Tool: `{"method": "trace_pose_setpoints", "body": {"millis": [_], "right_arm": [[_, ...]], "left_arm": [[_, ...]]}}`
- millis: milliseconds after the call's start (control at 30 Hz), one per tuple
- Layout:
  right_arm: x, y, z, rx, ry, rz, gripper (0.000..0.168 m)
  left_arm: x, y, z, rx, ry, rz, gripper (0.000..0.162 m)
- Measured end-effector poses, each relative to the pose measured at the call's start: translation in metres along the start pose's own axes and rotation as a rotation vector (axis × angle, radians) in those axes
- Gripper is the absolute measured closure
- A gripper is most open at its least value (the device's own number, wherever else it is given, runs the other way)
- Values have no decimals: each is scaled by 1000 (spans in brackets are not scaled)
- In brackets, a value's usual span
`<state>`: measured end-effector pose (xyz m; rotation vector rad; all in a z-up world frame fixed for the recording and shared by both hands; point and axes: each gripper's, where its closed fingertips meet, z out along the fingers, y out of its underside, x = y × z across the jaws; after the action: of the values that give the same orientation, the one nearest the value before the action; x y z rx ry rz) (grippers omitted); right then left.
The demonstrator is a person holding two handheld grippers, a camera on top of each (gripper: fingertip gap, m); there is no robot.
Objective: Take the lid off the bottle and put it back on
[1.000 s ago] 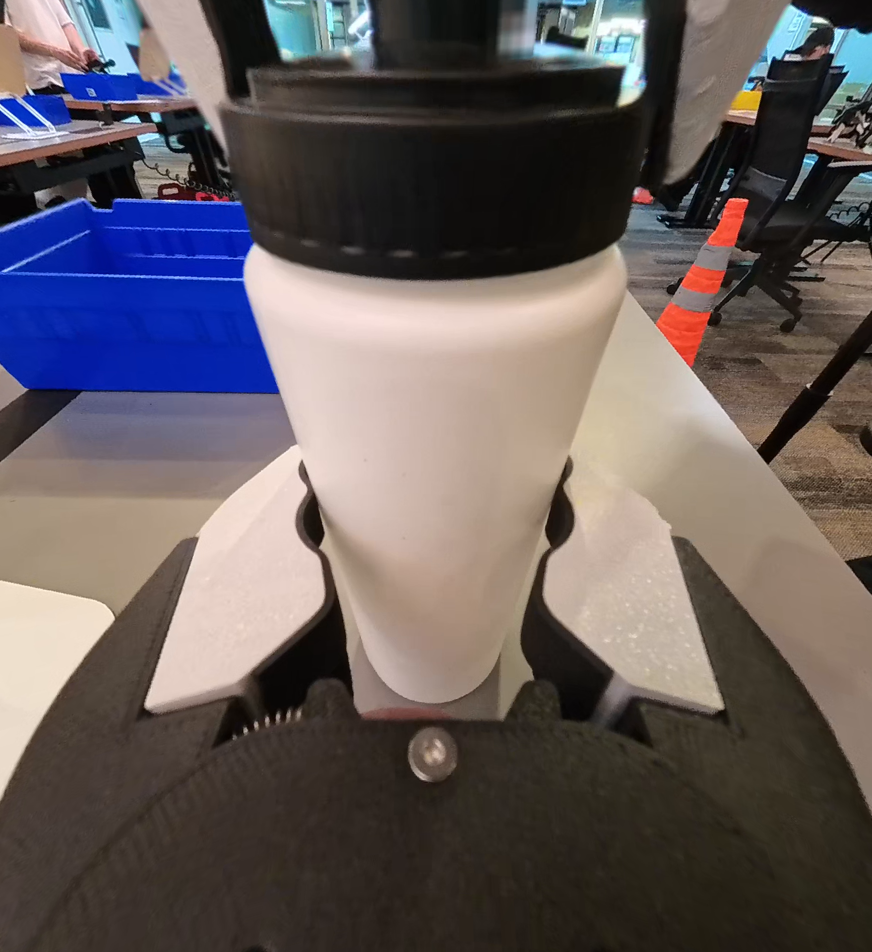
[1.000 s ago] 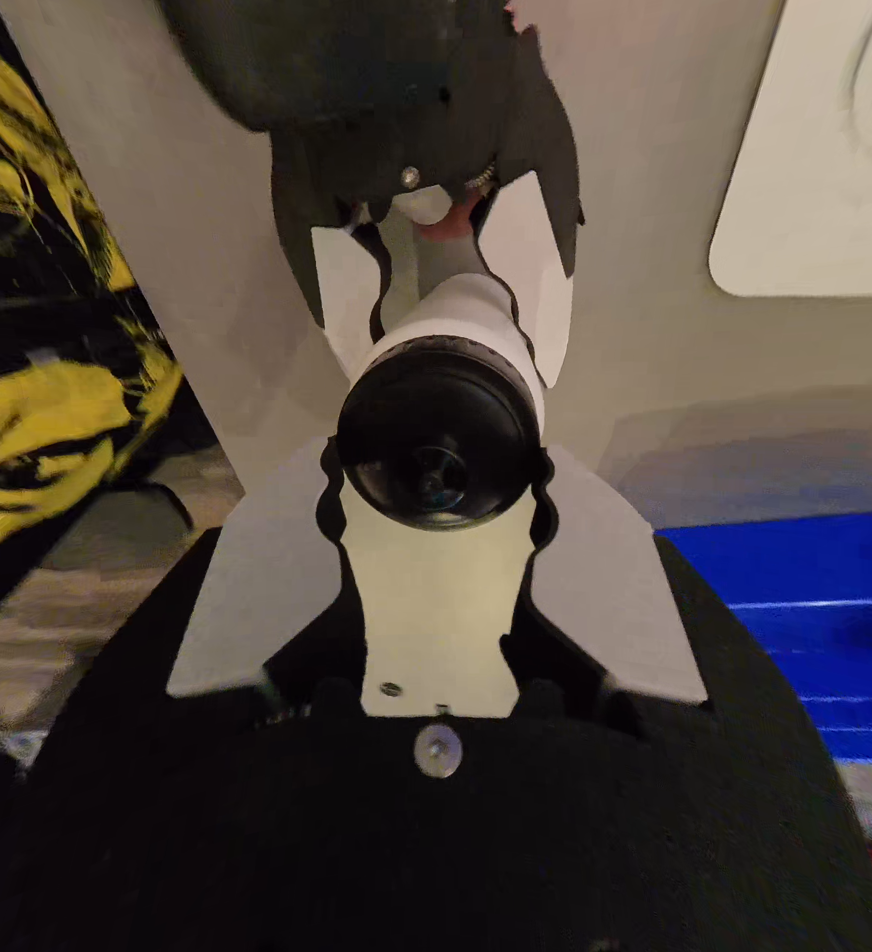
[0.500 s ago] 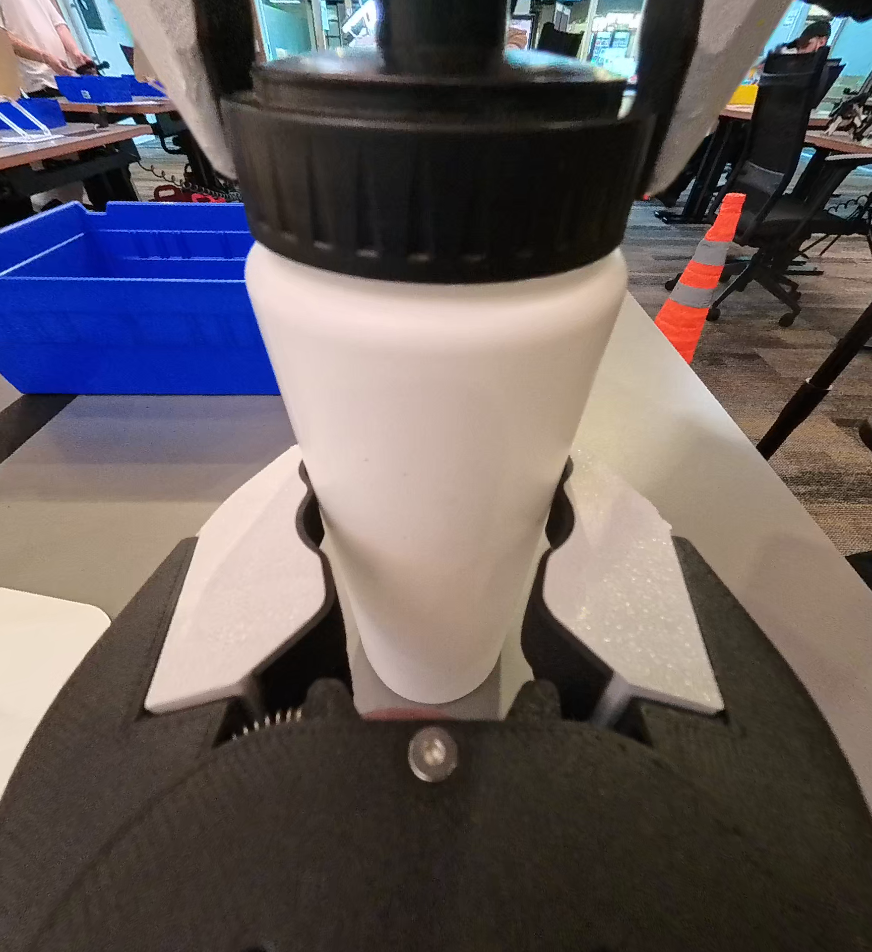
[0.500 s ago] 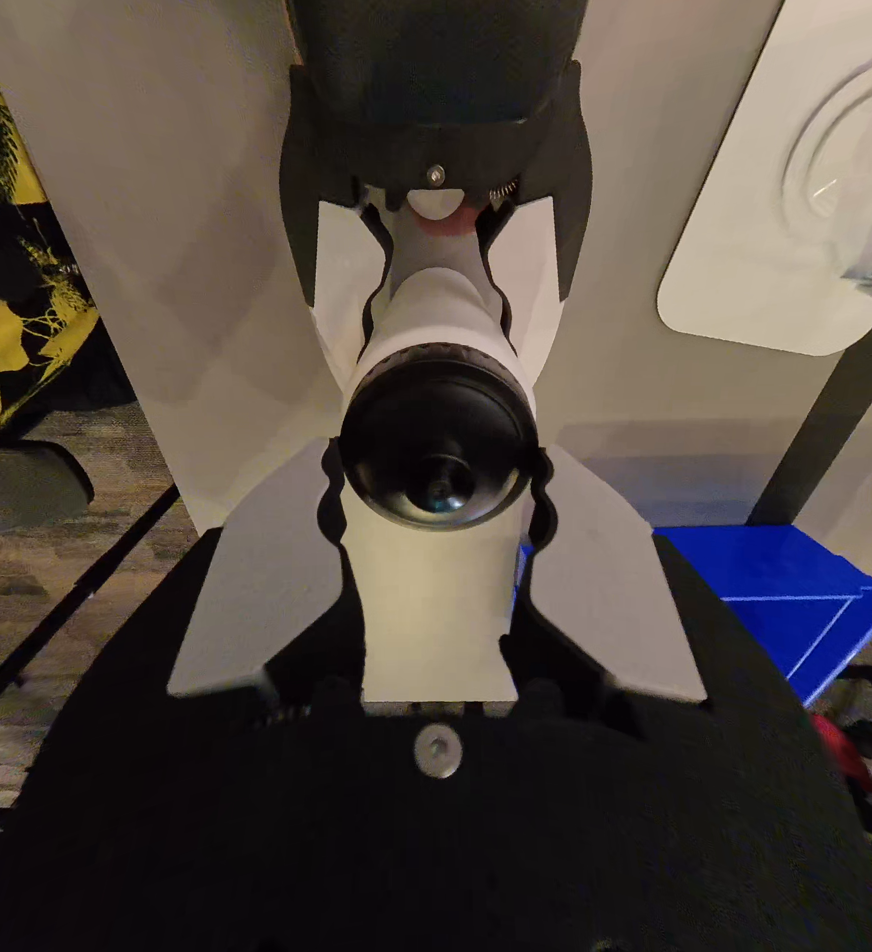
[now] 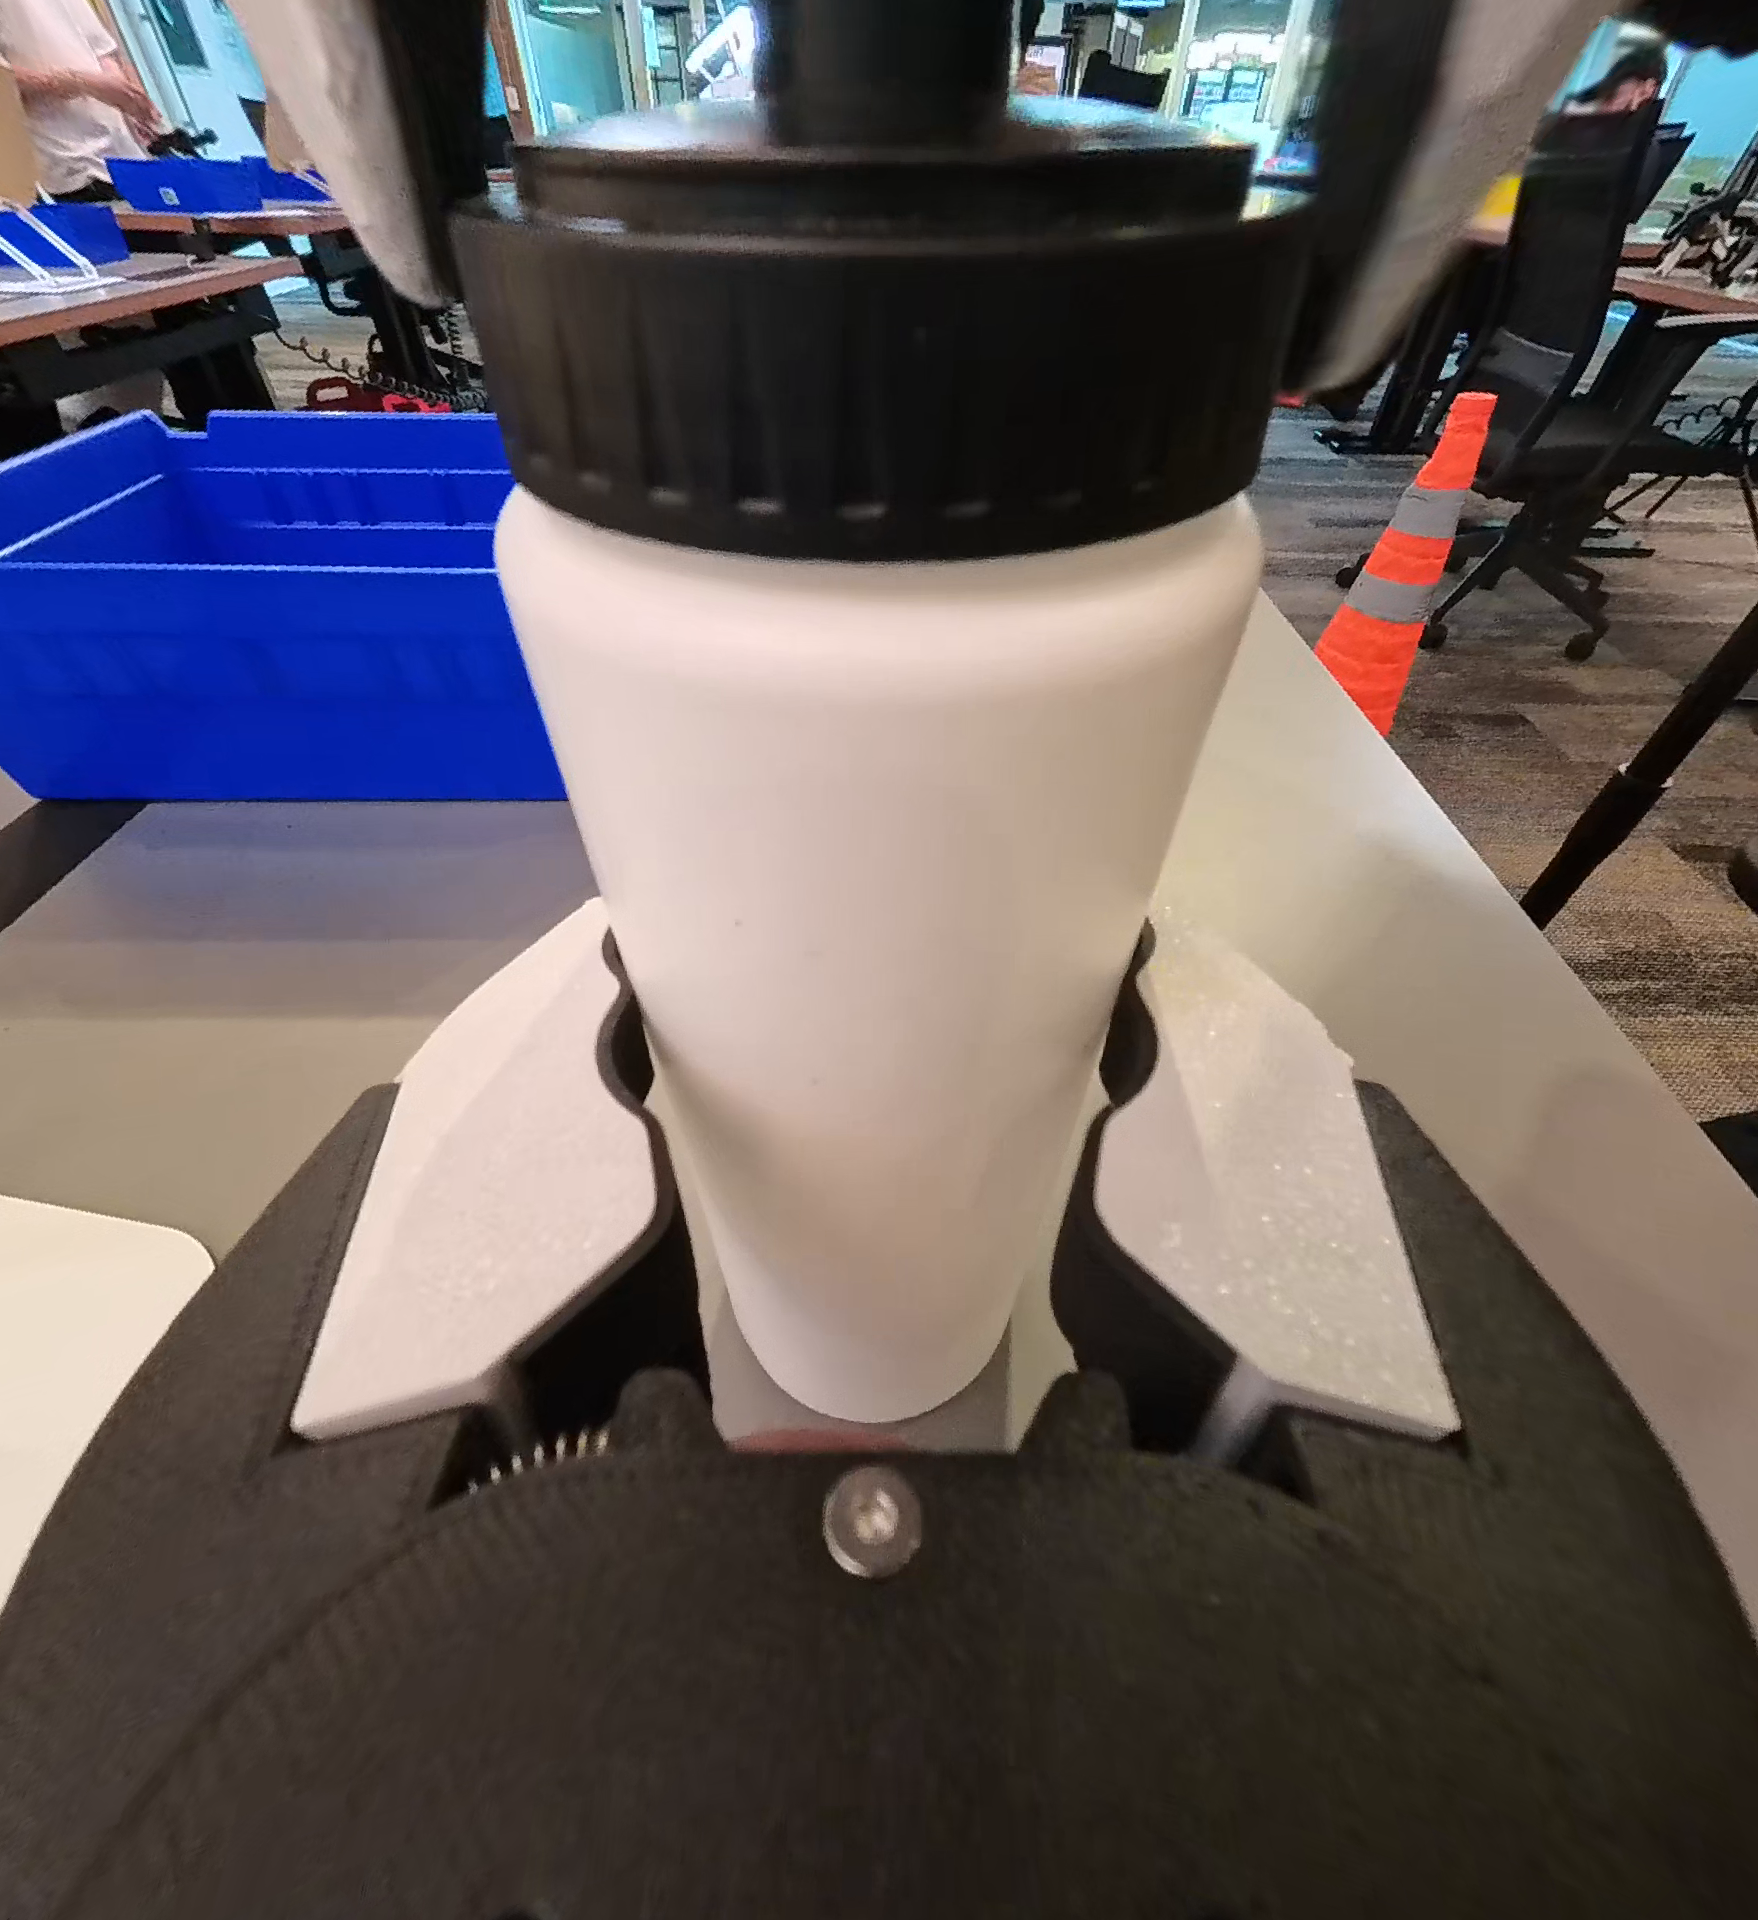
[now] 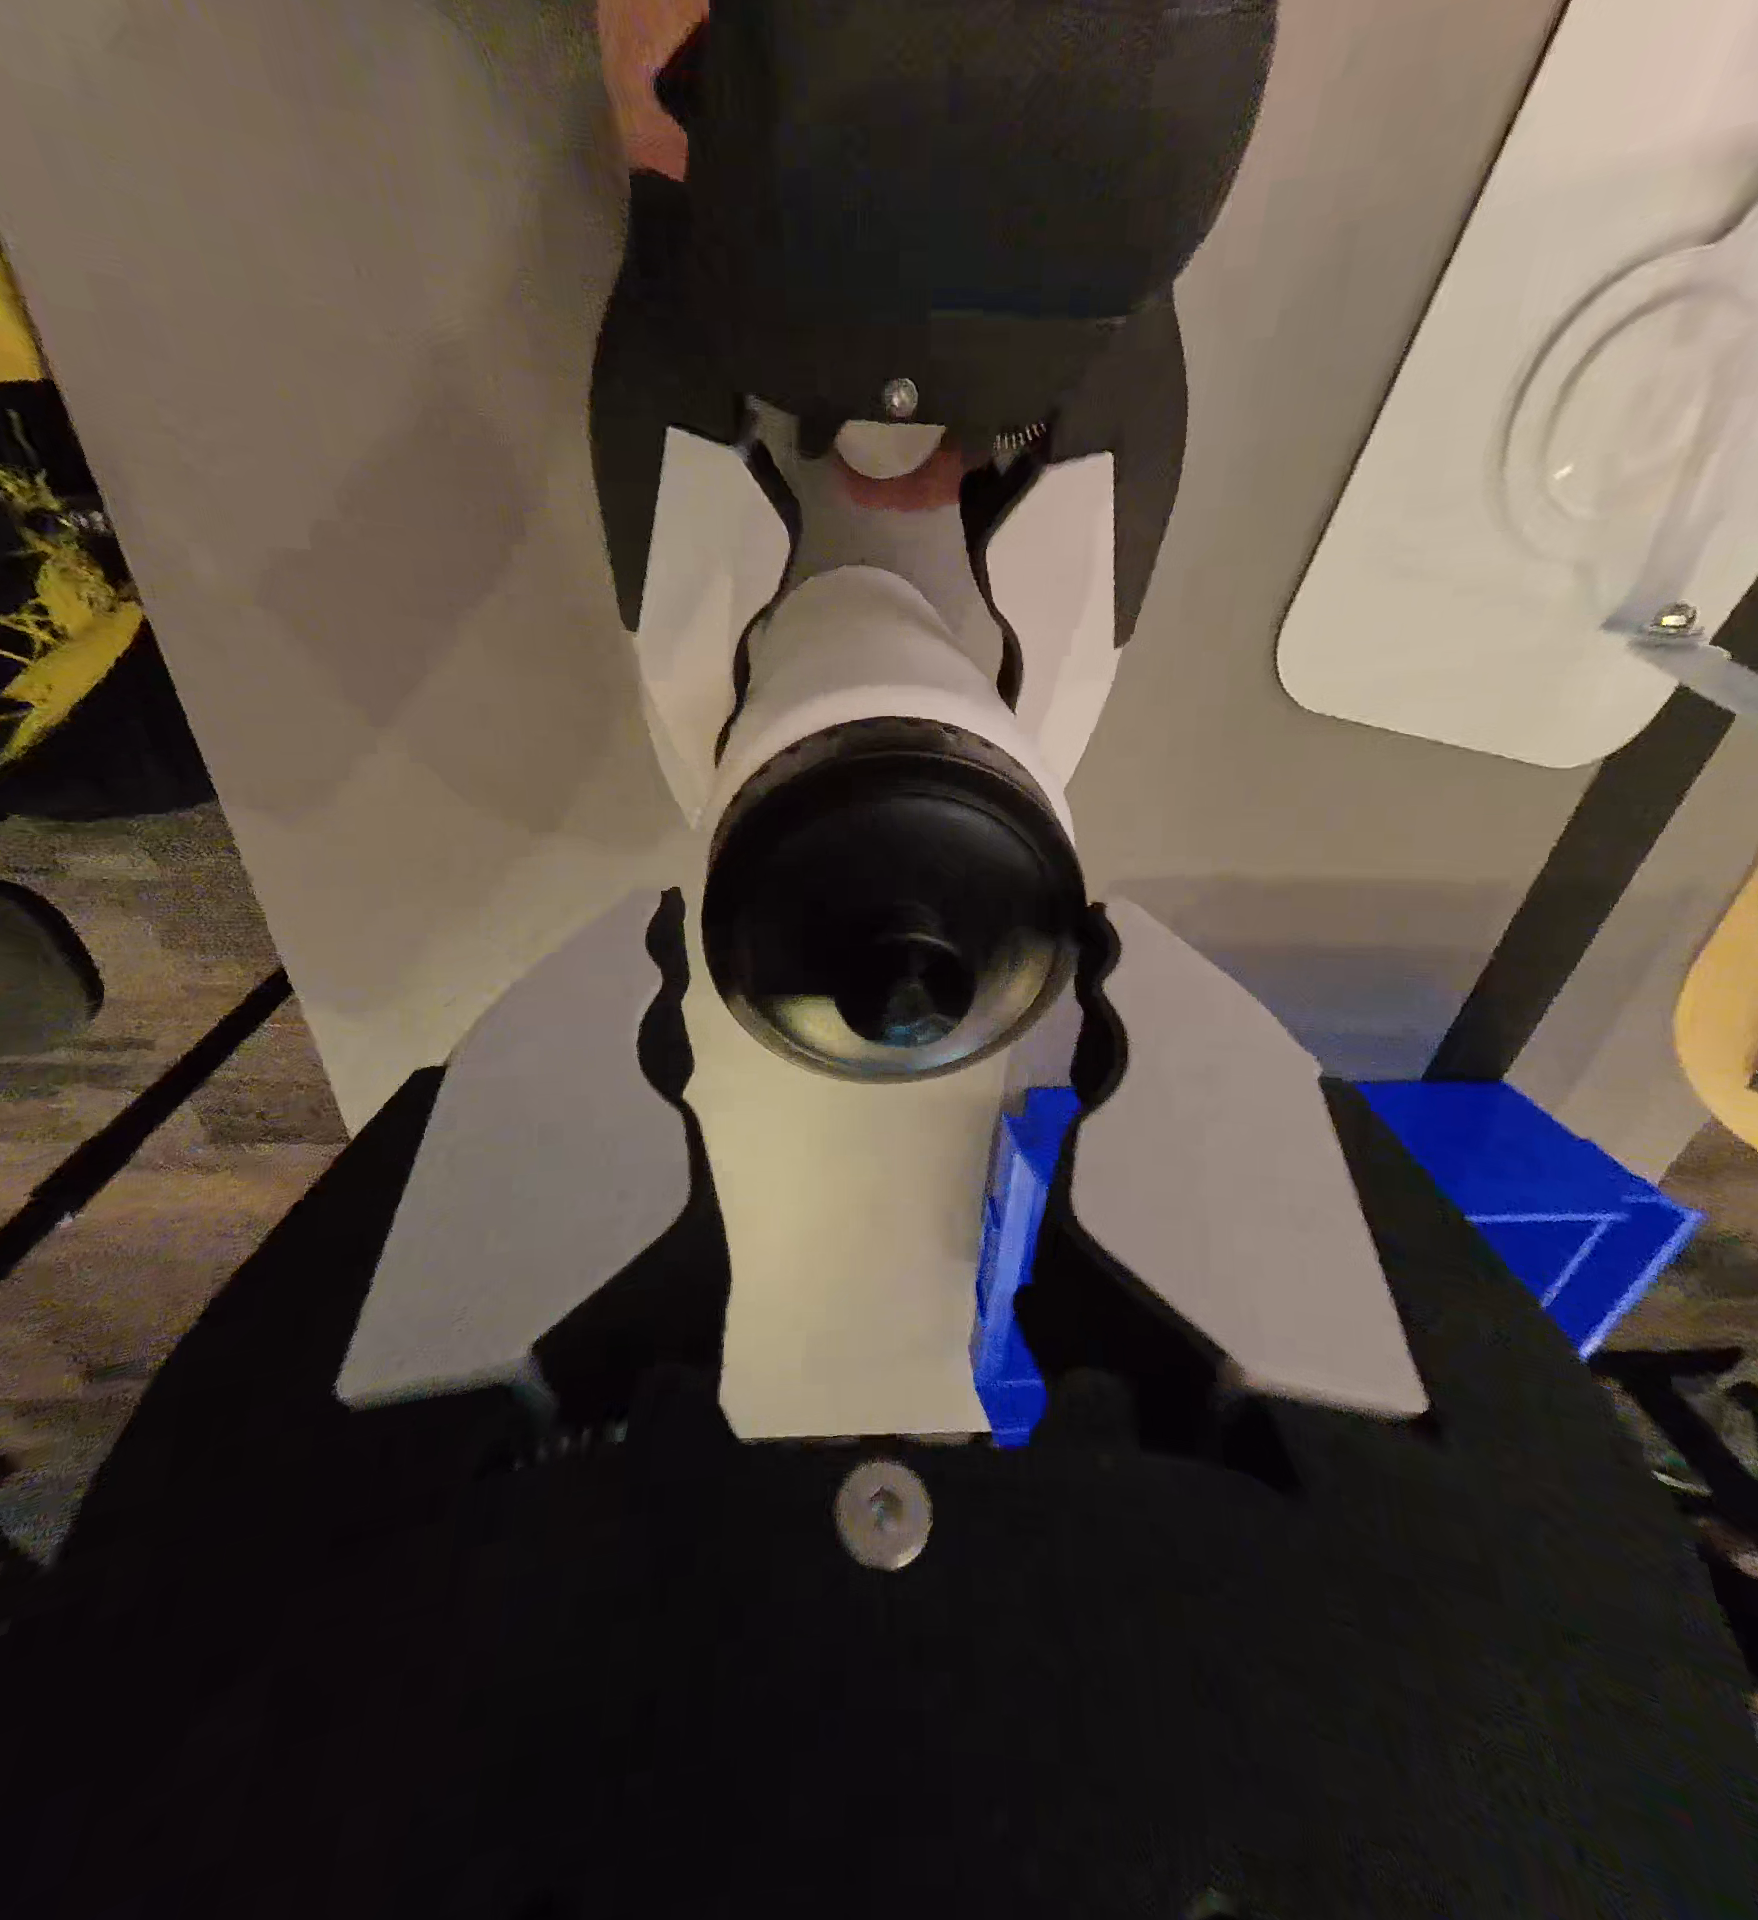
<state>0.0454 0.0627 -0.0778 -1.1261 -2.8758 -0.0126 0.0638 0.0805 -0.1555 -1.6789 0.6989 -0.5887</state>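
A white bottle point(image 5: 875, 935) stands upright on the grey worktop point(image 5: 231, 987), the left gripper point(image 5: 875, 1039) clamped round its lower body while the right gripper point(image 6: 880, 997) closes from above on the black ribbed lid point(image 5: 875, 384). The smooth, rigid body looks liable to slip when twisted; the lid's ridges offer the surer hold. A blue bin point(image 5: 200, 623) sits behind.
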Motion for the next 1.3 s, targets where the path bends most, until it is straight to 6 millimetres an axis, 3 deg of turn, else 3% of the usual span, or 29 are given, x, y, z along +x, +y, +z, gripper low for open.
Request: {"method": "trace_pose_setpoints", "body": {"millis": [133,367,500,567,733,867,1067,1300], "right_arm": [[1,2,1,-20,6,19,98],[0,1,1,-7,-17,362,98],[0,3,1,-8,-14,256,98],[-1,3,1,2,-20,175,90],[1,10,8,-40,-19,17,95],[0,10,8,-25,-52,50,95],[0,7,8,12,-68,372,95],[-3,11,7,9,-87,310,89]], "left_arm": [[0,0,0,-1,1,-1,76],[0,0,0,0,1,-2,76],[0,0,0,0,-2,0,76],[0,0,0,-1,-2,0,76],[0,0,0,2,1,-1,76],[-1,0,0,3,2,-2,76],[-2,2,-1,-1,3,-11,76],[0,2,1,-8,-1,7,76]]}}
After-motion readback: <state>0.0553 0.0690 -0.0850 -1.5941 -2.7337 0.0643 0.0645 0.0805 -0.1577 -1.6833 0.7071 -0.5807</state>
